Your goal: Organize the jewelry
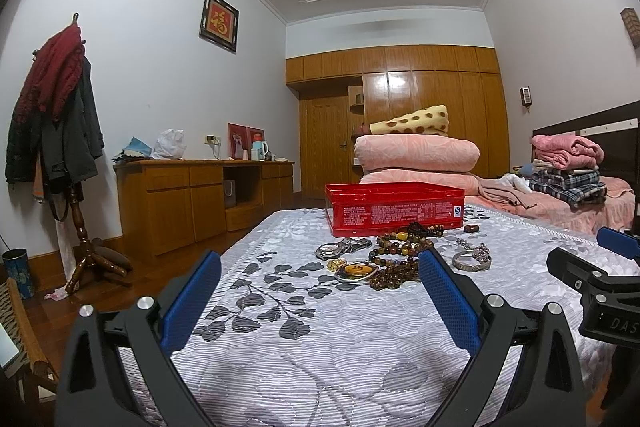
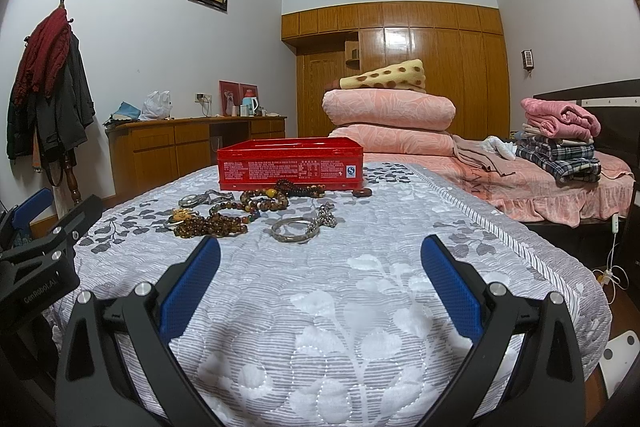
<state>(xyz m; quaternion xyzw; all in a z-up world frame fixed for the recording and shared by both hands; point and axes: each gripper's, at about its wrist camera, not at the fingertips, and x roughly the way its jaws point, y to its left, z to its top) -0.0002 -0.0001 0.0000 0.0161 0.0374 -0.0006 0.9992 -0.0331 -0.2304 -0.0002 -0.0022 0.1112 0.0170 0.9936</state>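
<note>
A red open tin box (image 1: pixel 394 209) (image 2: pixel 290 165) stands on a grey leaf-patterned bedspread (image 1: pixel 304 331) (image 2: pixel 320 307). In front of it lies a heap of jewelry: brown bead bracelets (image 1: pixel 400 251) (image 2: pixel 240 211), a wristwatch (image 1: pixel 334 250) (image 2: pixel 196 199), an oval amber pendant (image 1: pixel 355 271), a silver bangle (image 1: pixel 471 261) (image 2: pixel 294 229) and a small brown ring (image 1: pixel 471 228) (image 2: pixel 362 192). My left gripper (image 1: pixel 320 287) is open and empty, just short of the pendant and beads. My right gripper (image 2: pixel 320 279) is open and empty, a little short of the bangle.
Folded pink quilts (image 1: pixel 416 155) (image 2: pixel 388 115) and stacked clothes (image 1: pixel 568 167) (image 2: pixel 560 143) lie on the bed beyond. A wooden desk (image 1: pixel 200 195) and a coat stand (image 1: pixel 68 147) are at the left wall. The bedspread's edge drops off to the right (image 2: pixel 560 267).
</note>
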